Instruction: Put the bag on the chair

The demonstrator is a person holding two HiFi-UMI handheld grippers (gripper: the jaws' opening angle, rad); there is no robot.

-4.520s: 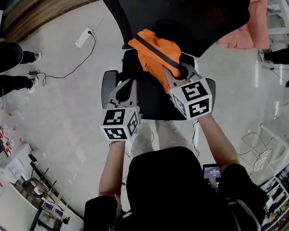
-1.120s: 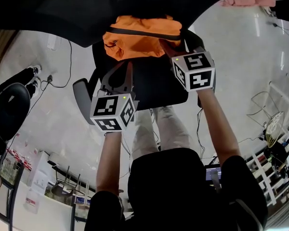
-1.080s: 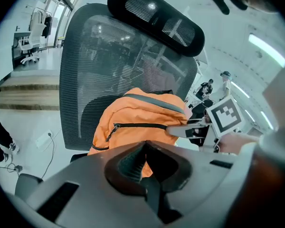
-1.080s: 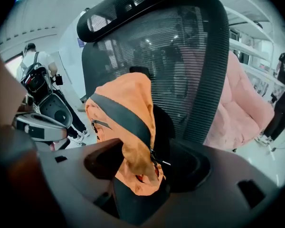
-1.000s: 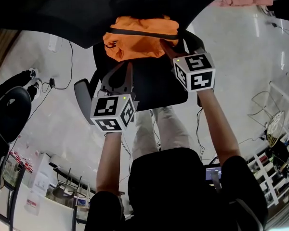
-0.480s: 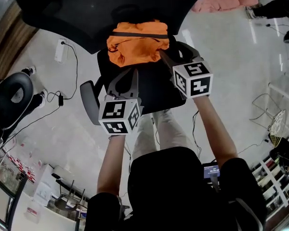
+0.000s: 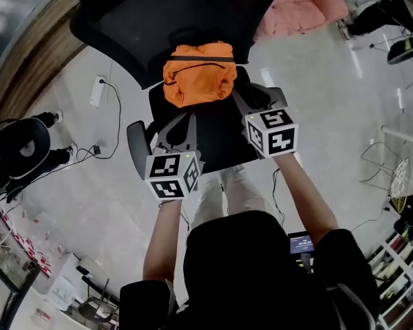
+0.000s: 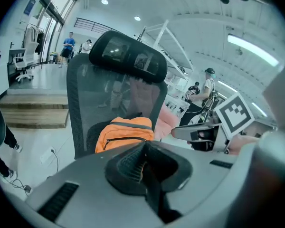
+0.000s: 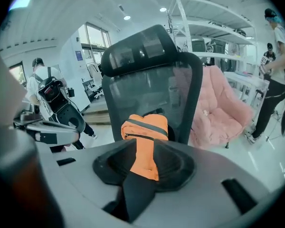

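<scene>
1. At far left, a white power strip (image 7: 98, 91) lay on the pale floor (image 7: 76, 177), its cable trailing off.
2. The left hand-held gripper (image 7: 188, 118) hung above the front of the seat (image 7: 217, 137). Its jaws were drawn narrow, seemingly pad to pad, and gripped nothing.
3. The orange bag (image 7: 199, 73) sat at the back of the black chair (image 7: 179, 19), on the seat and upright against the mesh backrest. A dark strip ran across its top.
4. The right hand-held gripper (image 7: 239, 97) hovered near the bag's right edge. Its jaws had just been closing and stood partway apart. The bag showed through the gap from farther off, and nothing was pressed between the pads.
5. A pink armchair (image 7: 299, 5) stood behind the black chair, to the right.
</scene>
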